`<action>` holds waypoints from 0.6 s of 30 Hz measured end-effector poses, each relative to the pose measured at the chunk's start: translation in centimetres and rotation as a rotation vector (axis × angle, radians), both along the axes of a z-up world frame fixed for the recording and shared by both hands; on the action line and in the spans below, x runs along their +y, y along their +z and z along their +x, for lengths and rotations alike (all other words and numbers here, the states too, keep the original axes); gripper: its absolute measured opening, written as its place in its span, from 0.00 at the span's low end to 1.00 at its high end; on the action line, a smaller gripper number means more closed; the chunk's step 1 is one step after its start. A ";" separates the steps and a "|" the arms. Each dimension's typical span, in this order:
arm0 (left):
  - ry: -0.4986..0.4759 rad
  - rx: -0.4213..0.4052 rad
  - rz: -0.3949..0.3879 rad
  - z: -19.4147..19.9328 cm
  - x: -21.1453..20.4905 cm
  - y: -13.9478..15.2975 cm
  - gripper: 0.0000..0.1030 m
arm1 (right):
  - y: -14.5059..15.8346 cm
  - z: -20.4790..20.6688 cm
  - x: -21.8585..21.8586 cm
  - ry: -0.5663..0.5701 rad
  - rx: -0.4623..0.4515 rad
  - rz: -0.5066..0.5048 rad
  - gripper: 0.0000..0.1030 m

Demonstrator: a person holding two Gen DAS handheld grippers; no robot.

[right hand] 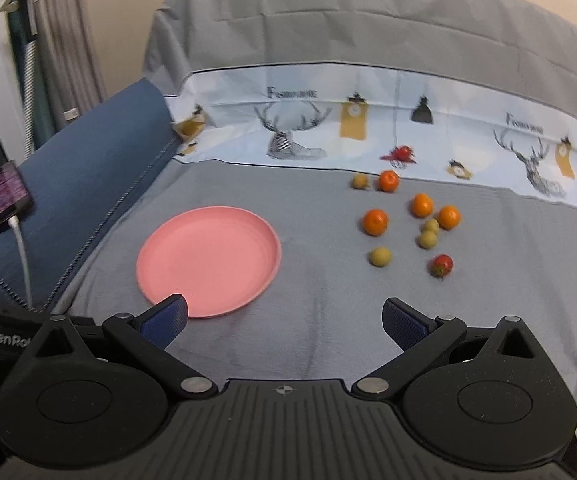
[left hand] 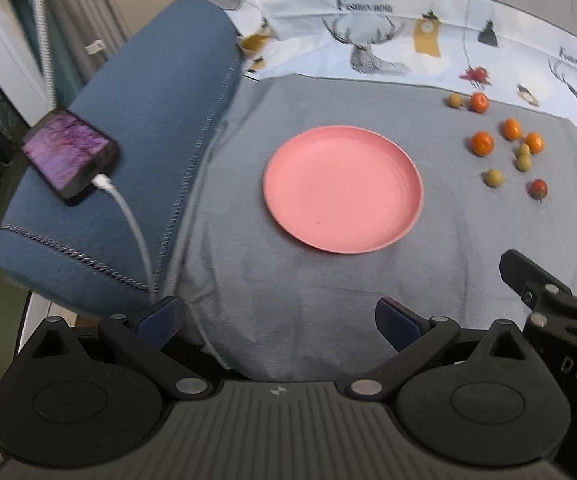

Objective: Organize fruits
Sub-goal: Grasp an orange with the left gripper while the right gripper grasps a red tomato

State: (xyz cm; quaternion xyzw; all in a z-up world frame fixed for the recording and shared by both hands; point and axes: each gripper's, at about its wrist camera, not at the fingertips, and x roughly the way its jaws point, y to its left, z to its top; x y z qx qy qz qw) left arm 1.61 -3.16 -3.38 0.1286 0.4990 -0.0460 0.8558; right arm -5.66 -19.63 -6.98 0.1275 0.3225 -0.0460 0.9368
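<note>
A pink plate (left hand: 342, 192) (right hand: 208, 260) lies bare on the grey bedcover. To its right, loose fruit is scattered: several oranges, the nearest (left hand: 481, 143) (right hand: 375, 222), several small yellow-green fruits, one (left hand: 493, 178) (right hand: 379, 257), and a red strawberry (left hand: 538, 189) (right hand: 442, 265). My left gripper (left hand: 278, 324) stands open over the cover, short of the plate, holding nothing. My right gripper (right hand: 284, 320) is open too, its left finger overlapping the plate's near rim in view, well short of the fruit. The right gripper's body (left hand: 548, 292) shows at the left view's right edge.
A blue cushion (left hand: 136, 128) (right hand: 88, 160) lies left of the plate with a phone (left hand: 70, 154) (right hand: 4, 194) on it, tethered by a white cable (left hand: 132, 228). A deer-print sheet band (right hand: 368, 128) and a grey pillow (right hand: 368, 20) lie behind the fruit.
</note>
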 end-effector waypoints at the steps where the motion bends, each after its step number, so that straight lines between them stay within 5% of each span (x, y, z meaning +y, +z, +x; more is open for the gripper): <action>1: -0.010 0.007 0.000 0.1 -0.5 -0.2 1.00 | -0.4 0.1 -0.6 -0.014 -0.001 0.002 0.99; 10: -0.155 -0.009 0.071 3.4 -8.7 -2.0 1.00 | -5.2 1.4 -8.4 -0.220 -0.002 -0.018 0.99; 18: -0.268 0.002 -0.017 11.8 -19.2 -5.2 1.00 | -12.2 8.0 -14.8 -0.293 0.048 -0.063 0.99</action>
